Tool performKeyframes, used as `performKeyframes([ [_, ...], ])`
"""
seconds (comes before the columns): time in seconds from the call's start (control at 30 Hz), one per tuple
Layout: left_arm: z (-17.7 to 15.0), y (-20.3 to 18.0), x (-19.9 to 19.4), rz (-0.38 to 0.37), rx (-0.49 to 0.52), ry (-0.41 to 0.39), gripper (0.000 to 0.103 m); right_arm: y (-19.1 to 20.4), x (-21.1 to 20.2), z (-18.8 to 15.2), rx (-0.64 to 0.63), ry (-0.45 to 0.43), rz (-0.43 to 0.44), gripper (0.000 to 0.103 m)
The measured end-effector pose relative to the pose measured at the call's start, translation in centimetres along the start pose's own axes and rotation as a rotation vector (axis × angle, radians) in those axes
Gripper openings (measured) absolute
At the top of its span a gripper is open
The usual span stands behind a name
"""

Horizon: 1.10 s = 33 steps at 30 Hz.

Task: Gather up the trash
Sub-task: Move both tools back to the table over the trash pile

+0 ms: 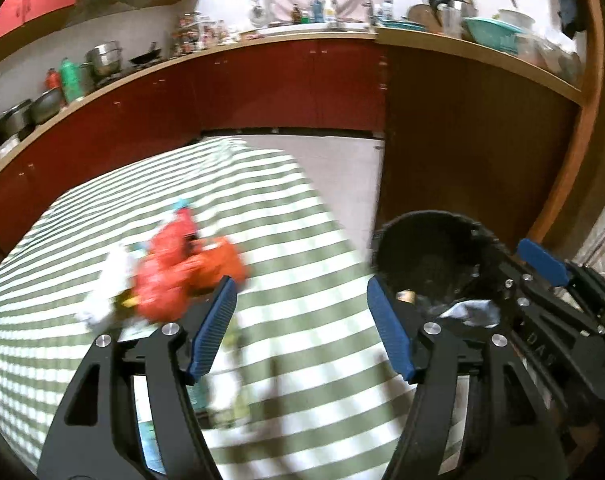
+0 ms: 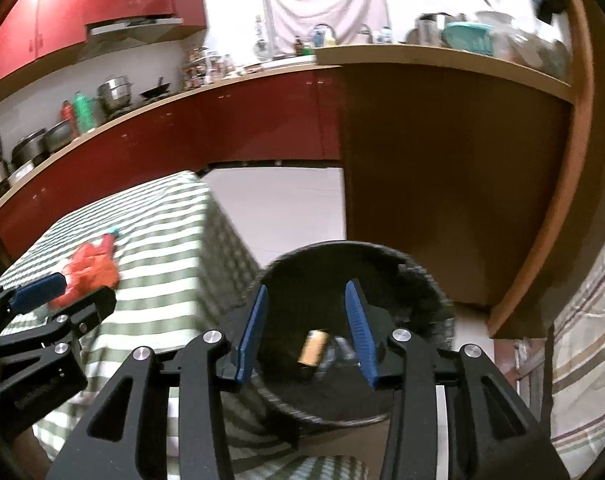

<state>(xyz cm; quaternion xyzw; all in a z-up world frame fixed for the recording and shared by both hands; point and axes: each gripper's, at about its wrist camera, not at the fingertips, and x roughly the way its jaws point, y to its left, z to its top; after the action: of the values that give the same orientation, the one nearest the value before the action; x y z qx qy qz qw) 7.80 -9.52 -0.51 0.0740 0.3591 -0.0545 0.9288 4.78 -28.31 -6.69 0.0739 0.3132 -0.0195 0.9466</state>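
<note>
- The right gripper (image 2: 306, 332) hangs over the mouth of a black trash bin (image 2: 434, 312), its blue pads partly apart with nothing pressed between them. A small orange-brown cylinder (image 2: 312, 347), perhaps a battery or a little can, lies inside the bin under the pads; I judge it was let go there, which fits the gripper pointing down into the opening.
- The left gripper (image 1: 302, 324) is over the tabletop (image 1: 302, 216), which wears a green-and-white striped cloth. Its jaws stand wide and empty, and it seems aimed at the next piece to collect.
- The remaining trash sits as a heap near the middle of the cloth: an orange-red crumpled plastic wrapper (image 1: 182, 272), with white paper or tissue (image 1: 106, 292) touching its left side and a bit of yellow at its near edge. A small teal-tipped scrap lies at its far end. Motion blur hides finer detail.
- The bin stands on the floor just beside the right edge of the tabletop, so each piece has only a short way to travel. Some crumpled pale scraps (image 1: 466, 312) already lie in it.
- Little blocks the way: the cloth between the left gripper and the heap is bare. The two grippers are near each other at the tabletop's edge and could cross paths.
- Behind, a red-fronted kitchen counter (image 1: 262, 80) carries pots, bottles and basins, well apart from the work.
</note>
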Motion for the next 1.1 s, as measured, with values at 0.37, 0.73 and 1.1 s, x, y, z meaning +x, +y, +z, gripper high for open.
performKeyframes([
  [0.37,-3.5,10.4,-3.3,0.167,-0.11,0.009,0.072,8.8,-0.4,-1.6,-0.111,0.033,0.12,0.041],
  [0.73,-6.6,17.8,-3.7,0.268,-0.212,0.052,0.075,14.9,0.9,-3.2,-0.176,0.071,0.178,0.041],
  [1.1,-7.8,19.6,-3.0,0.274,-0.251,0.074,0.075,17.6,2.4,-4.1,-0.216,0.114,0.177,0.041],
])
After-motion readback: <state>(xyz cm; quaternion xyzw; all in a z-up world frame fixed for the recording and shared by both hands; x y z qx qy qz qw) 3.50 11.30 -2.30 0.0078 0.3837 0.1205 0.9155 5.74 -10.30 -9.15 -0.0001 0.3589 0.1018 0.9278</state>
